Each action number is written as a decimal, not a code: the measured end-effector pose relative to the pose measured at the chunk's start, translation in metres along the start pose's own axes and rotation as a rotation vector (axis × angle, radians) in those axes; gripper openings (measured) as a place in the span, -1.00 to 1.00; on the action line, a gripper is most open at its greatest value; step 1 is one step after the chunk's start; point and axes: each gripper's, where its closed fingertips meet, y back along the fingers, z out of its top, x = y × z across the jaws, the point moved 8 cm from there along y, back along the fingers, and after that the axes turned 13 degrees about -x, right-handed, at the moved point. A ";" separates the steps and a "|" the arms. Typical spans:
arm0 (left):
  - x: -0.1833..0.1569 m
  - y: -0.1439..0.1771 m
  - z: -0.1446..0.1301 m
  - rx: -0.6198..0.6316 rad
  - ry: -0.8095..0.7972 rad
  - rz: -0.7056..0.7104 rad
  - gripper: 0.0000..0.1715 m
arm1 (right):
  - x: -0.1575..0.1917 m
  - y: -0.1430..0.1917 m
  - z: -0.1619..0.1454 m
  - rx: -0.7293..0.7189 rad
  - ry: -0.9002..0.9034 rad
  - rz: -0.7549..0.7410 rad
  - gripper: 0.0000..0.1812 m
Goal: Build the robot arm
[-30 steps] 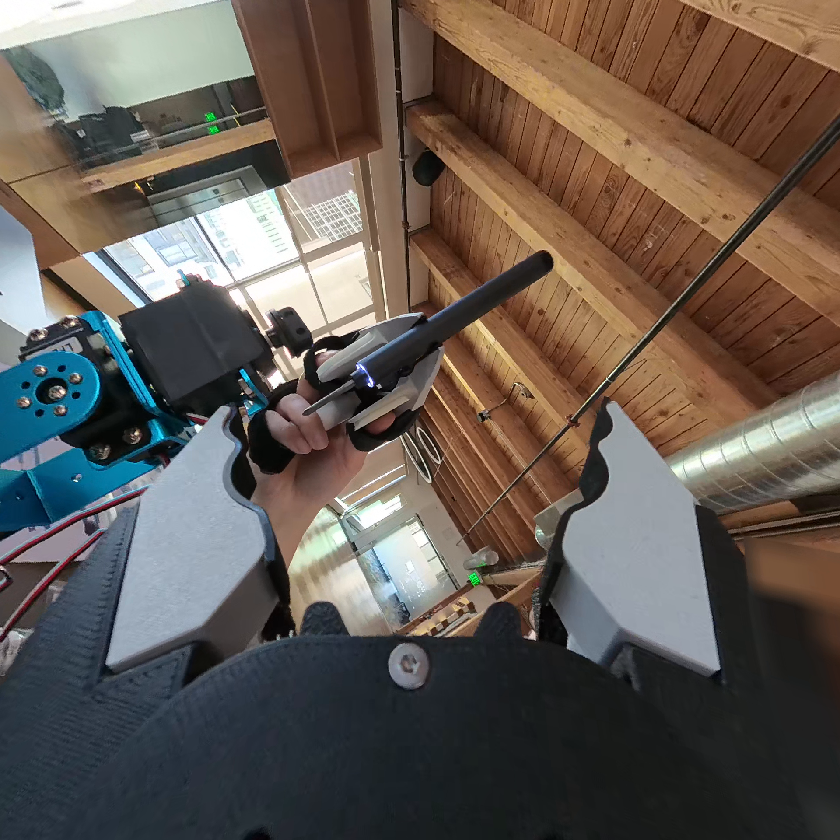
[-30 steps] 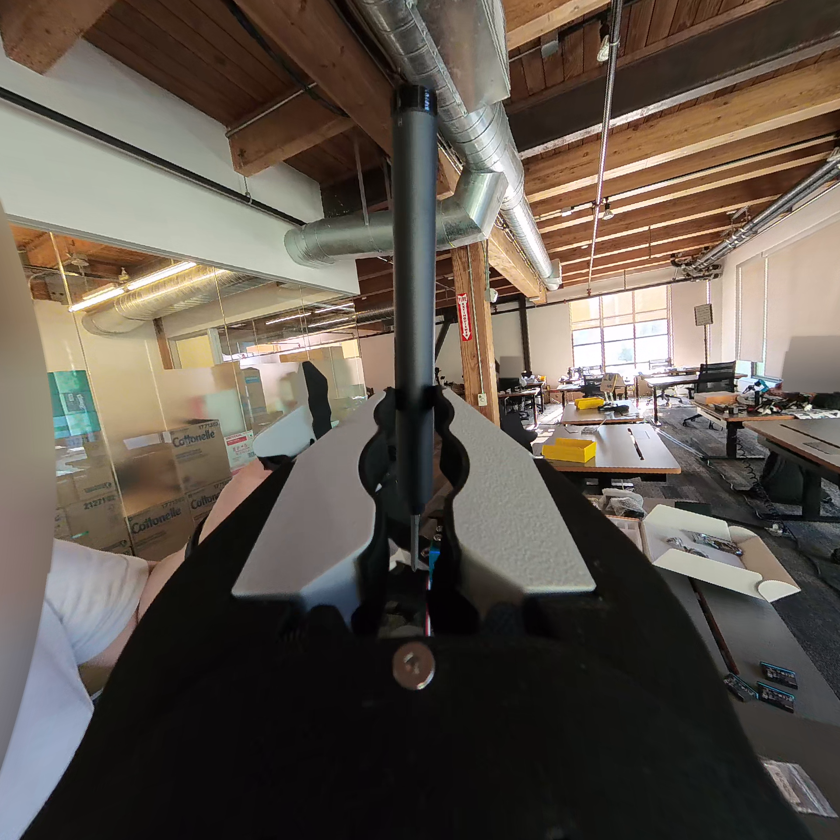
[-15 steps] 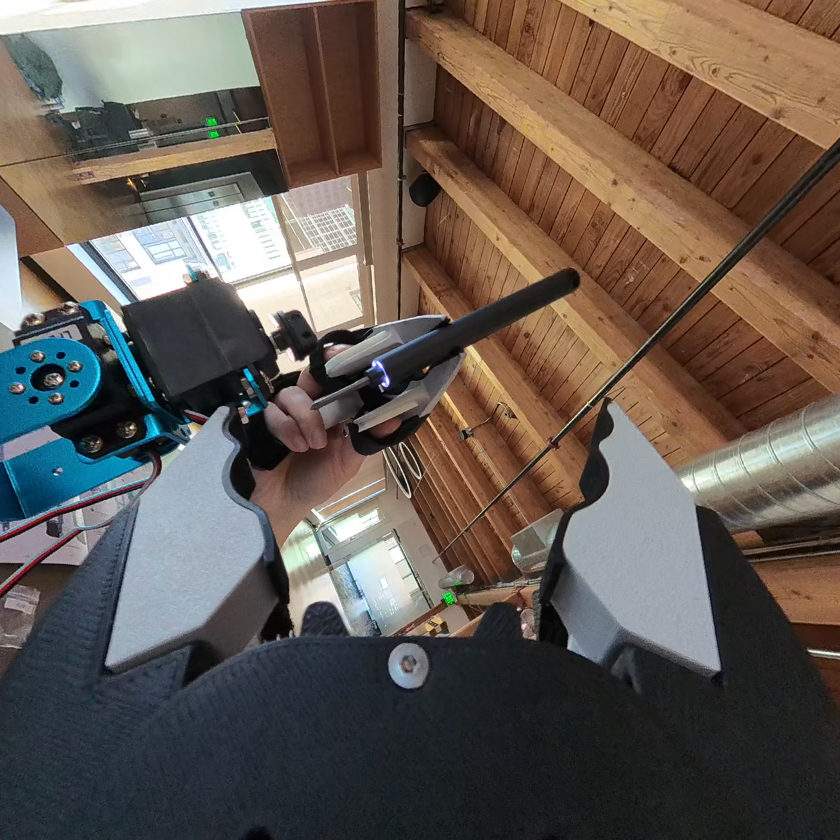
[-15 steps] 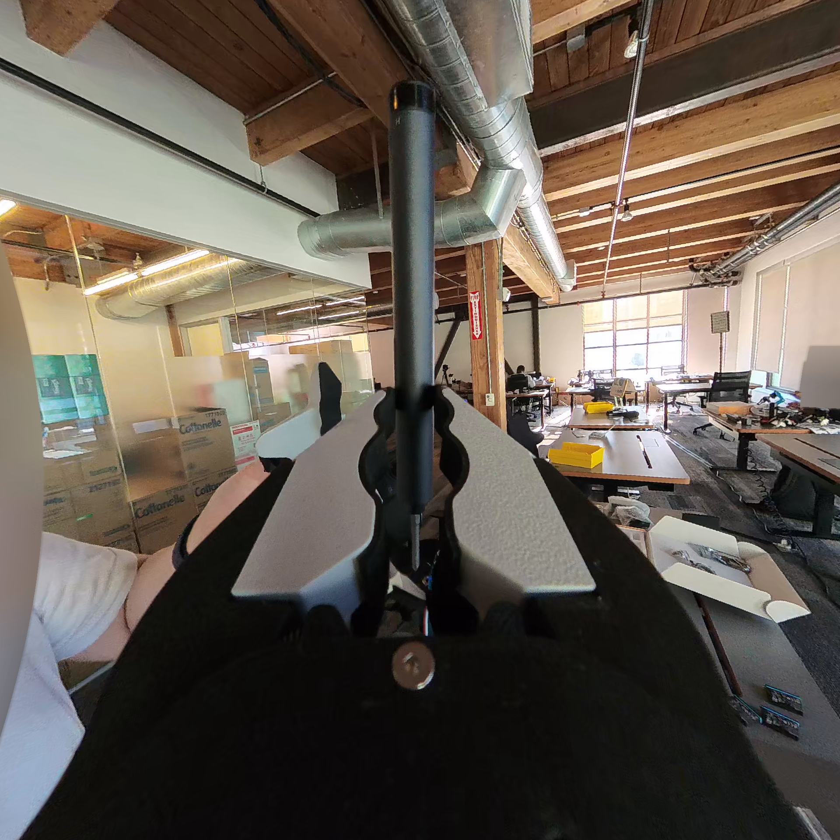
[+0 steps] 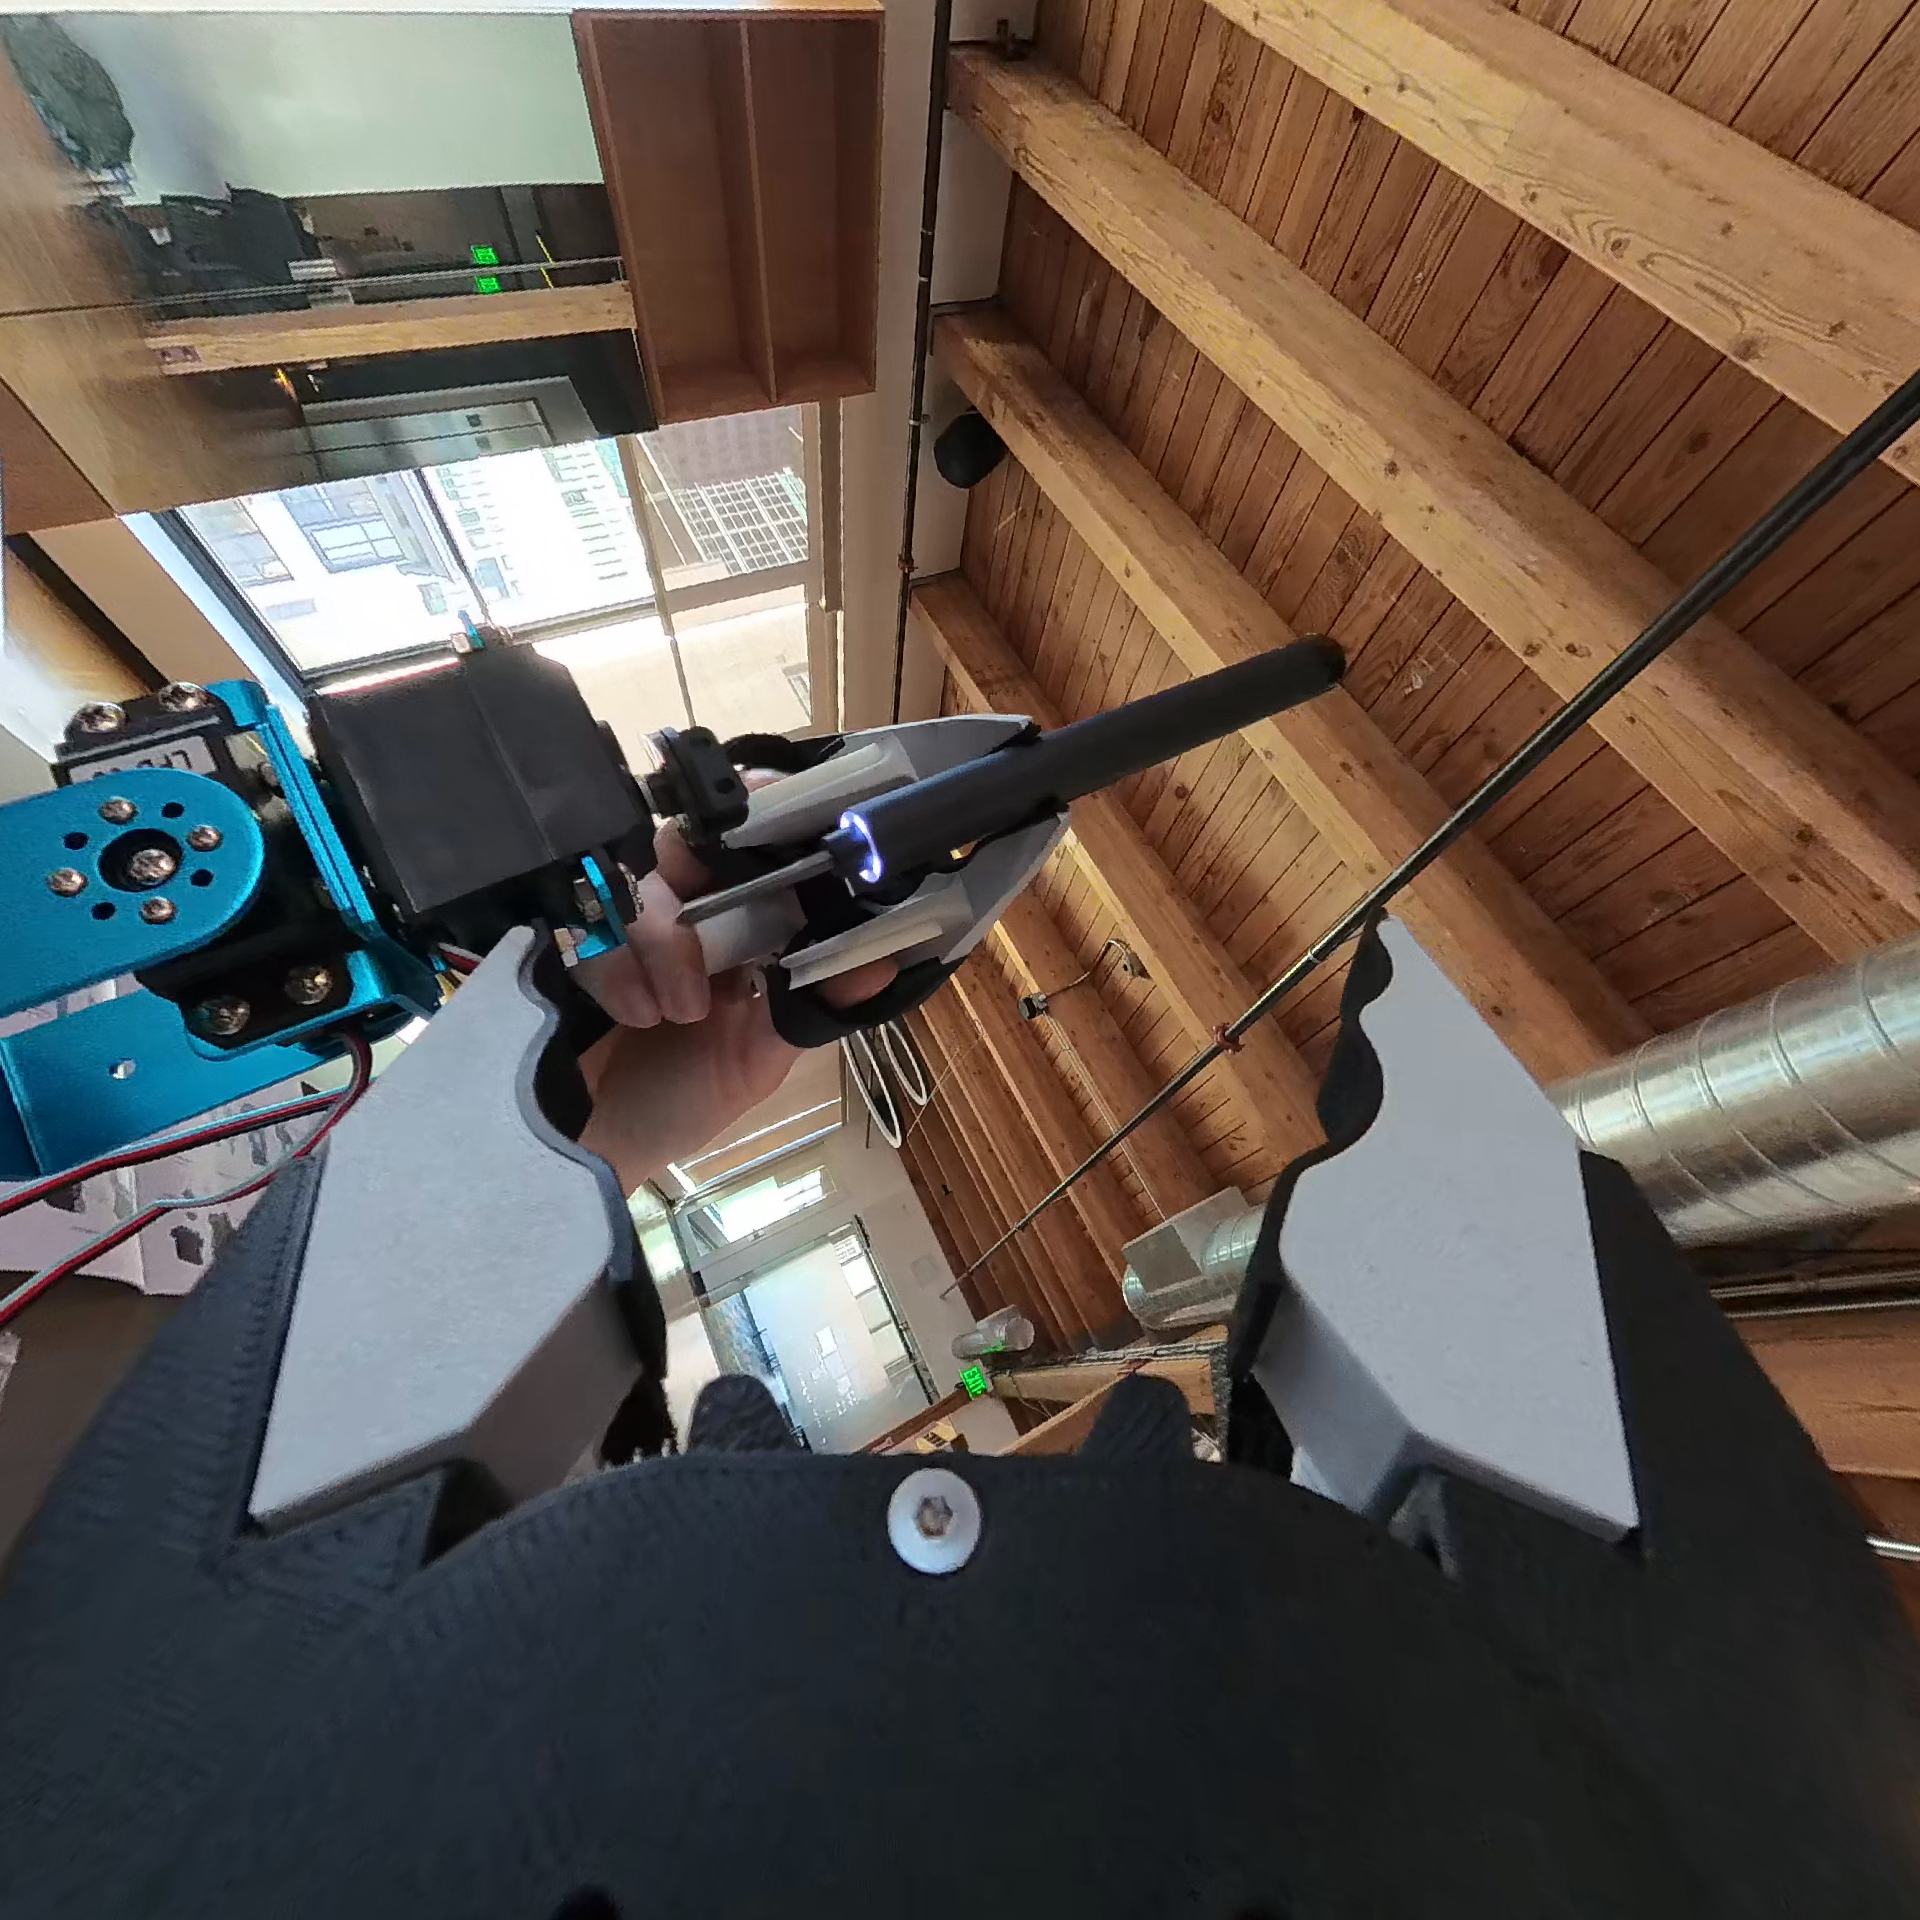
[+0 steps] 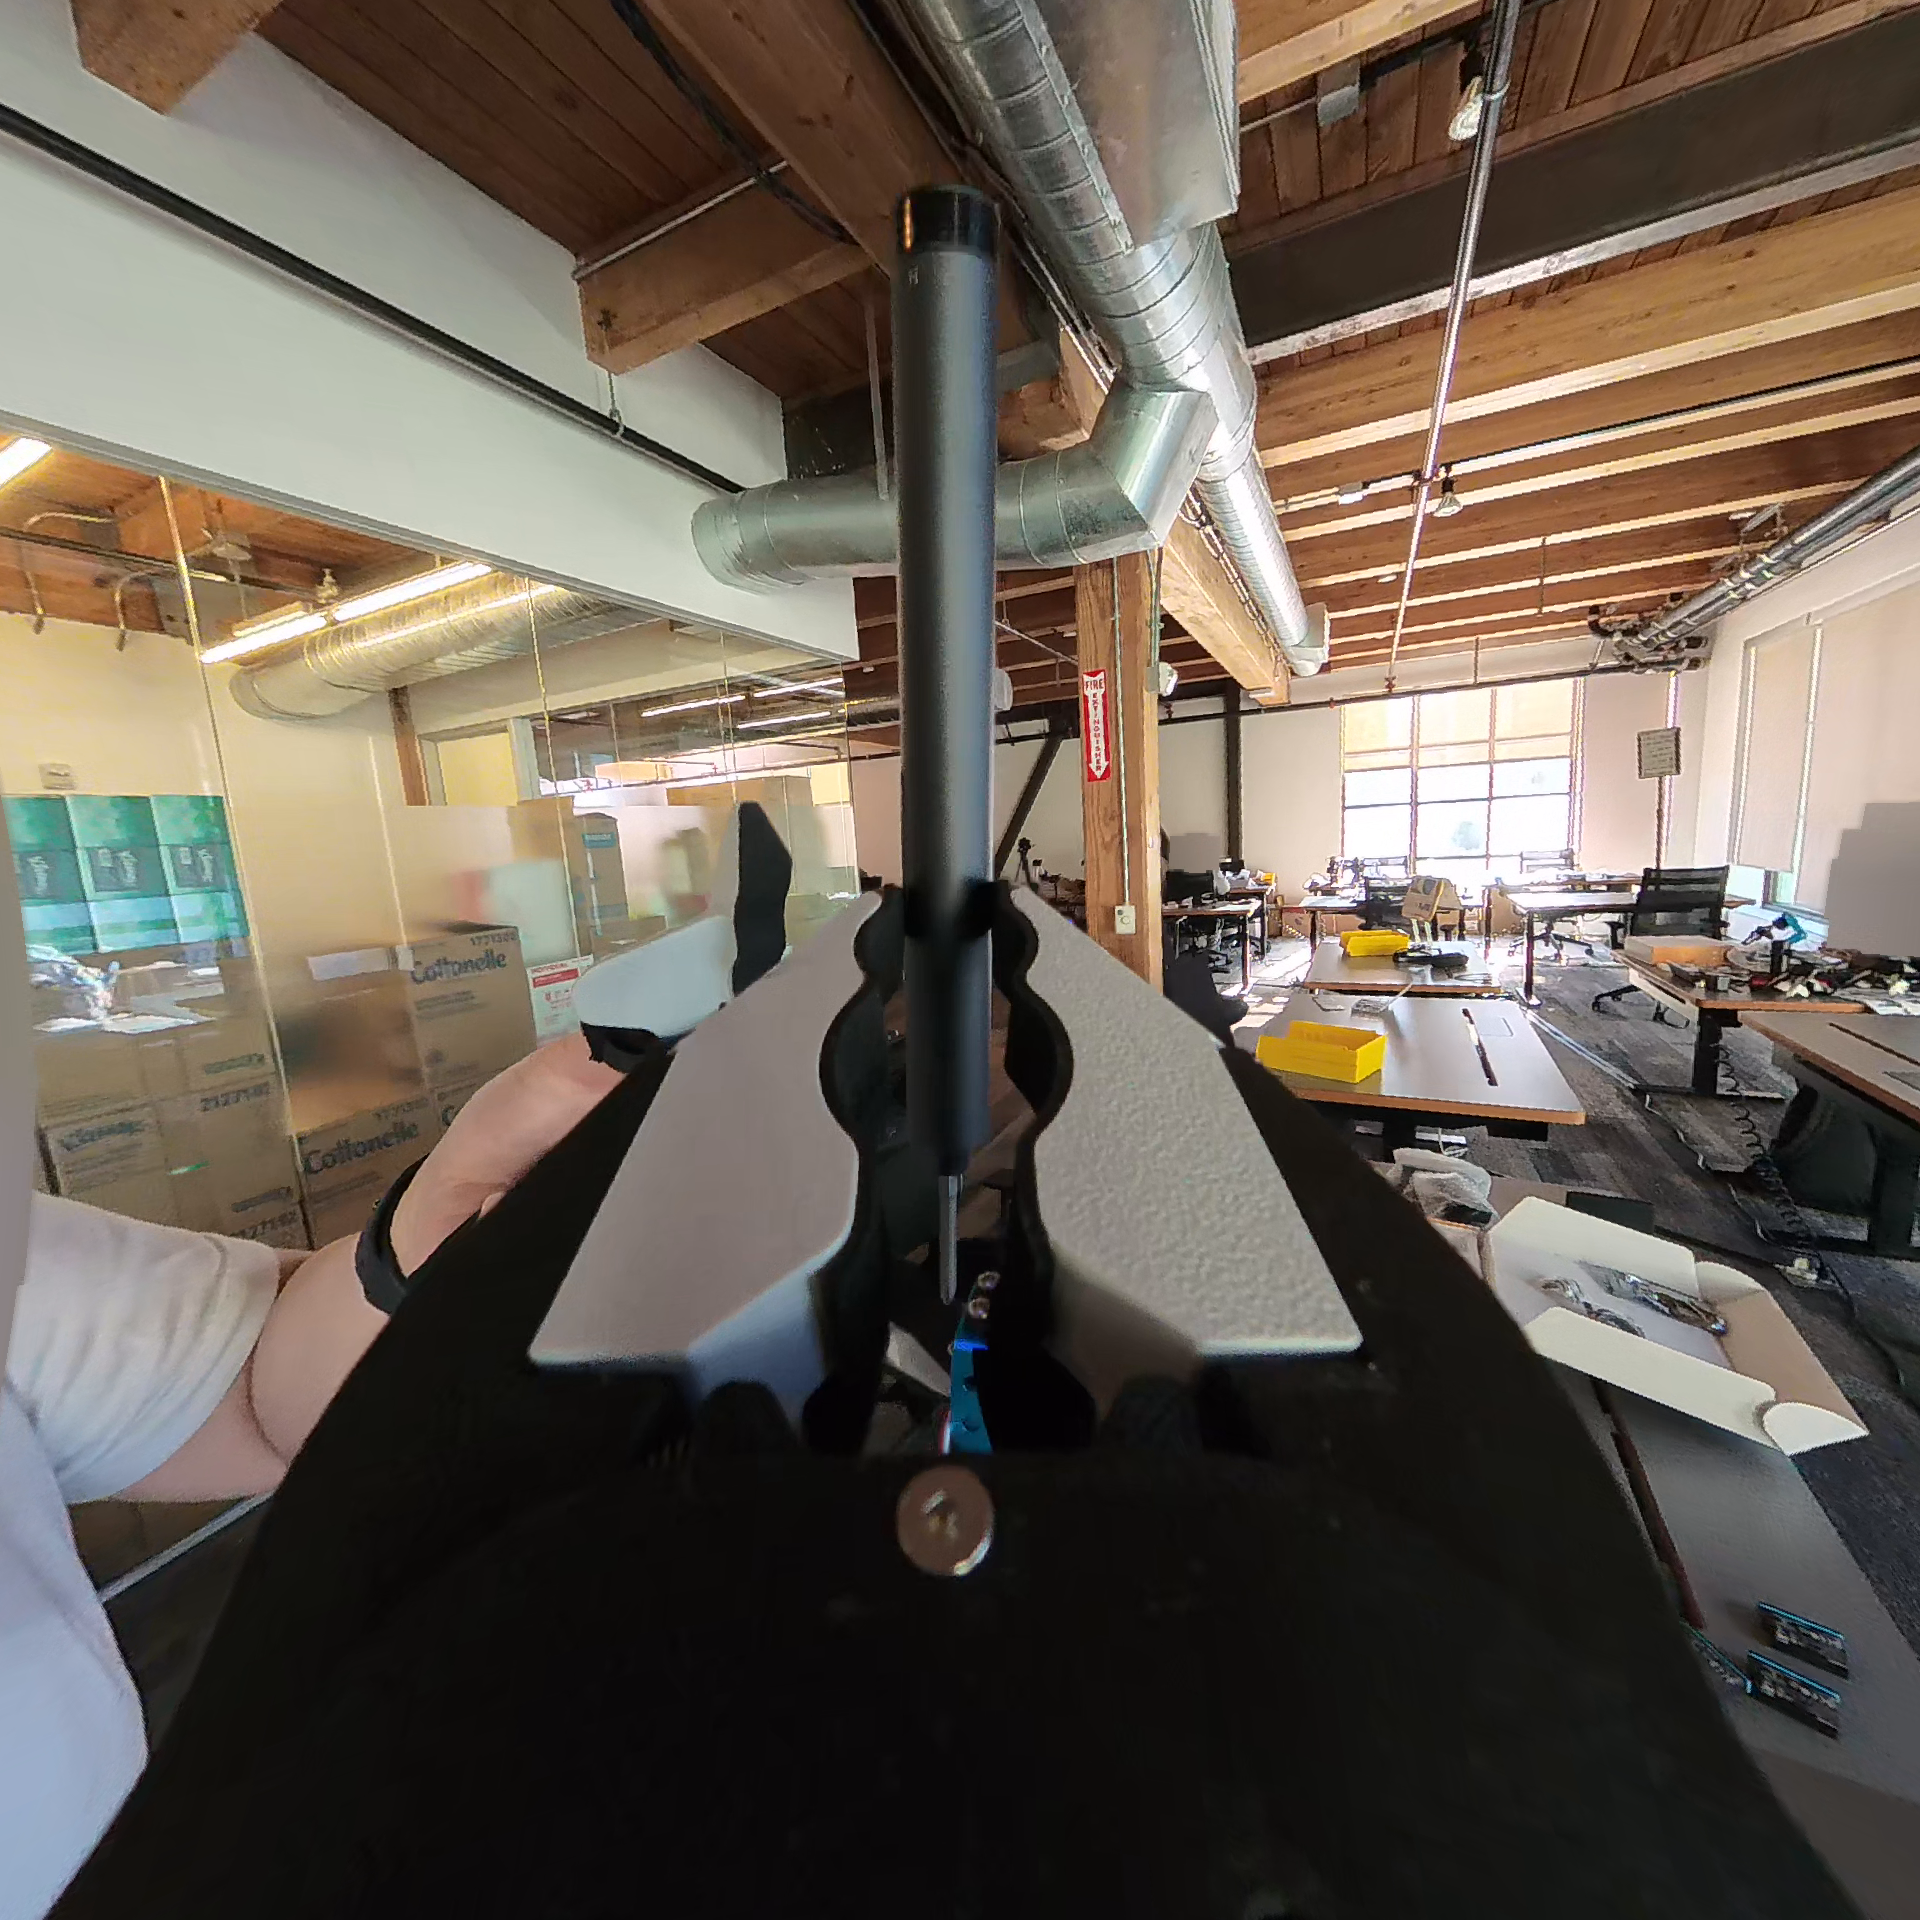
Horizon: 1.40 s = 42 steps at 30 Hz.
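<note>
My right gripper (image 6: 945,904) is shut on a black pen-shaped electric screwdriver (image 6: 943,623), held upright with its thin bit pointing back toward a blue metal part (image 6: 968,1371) between the fingers. In the left wrist view the same screwdriver (image 5: 1091,748) has a lit ring at its bit end and sits in the right gripper (image 5: 894,842), held by a hand (image 5: 675,1029). Its bit points at a black servo (image 5: 468,790) on a blue bracket (image 5: 135,862). My left gripper (image 5: 945,945) is open and empty, its left finger (image 5: 436,1195) close beside the bracket.
Red and black wires (image 5: 156,1164) hang from the bracket. Overhead are wooden beams (image 5: 1455,520) and a silver duct (image 5: 1745,1091). The right wrist view shows an open white box (image 6: 1662,1340), a desk with a yellow bin (image 6: 1320,1049), stacked cardboard boxes (image 6: 353,1091) and a wooden post (image 6: 1117,779). The gap from one gripper's tips to the other's is roughly 6 cm.
The blue bracket and servo have come closer to the left finger and the screwdriver bit. The right gripper stays shut on the screwdriver, and its view has tipped slightly.
</note>
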 end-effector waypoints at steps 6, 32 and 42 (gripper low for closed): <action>0.001 0.000 0.001 0.006 0.003 -0.001 0.65 | 0.008 -0.001 -0.013 0.044 0.079 0.032 -0.83; 0.002 0.002 0.001 0.003 0.013 -0.004 0.64 | 0.014 -0.002 -0.016 0.087 0.193 0.063 -0.83; 0.003 0.003 0.002 -0.011 0.036 -0.003 0.64 | 0.028 -0.007 -0.020 0.141 0.315 0.118 -0.83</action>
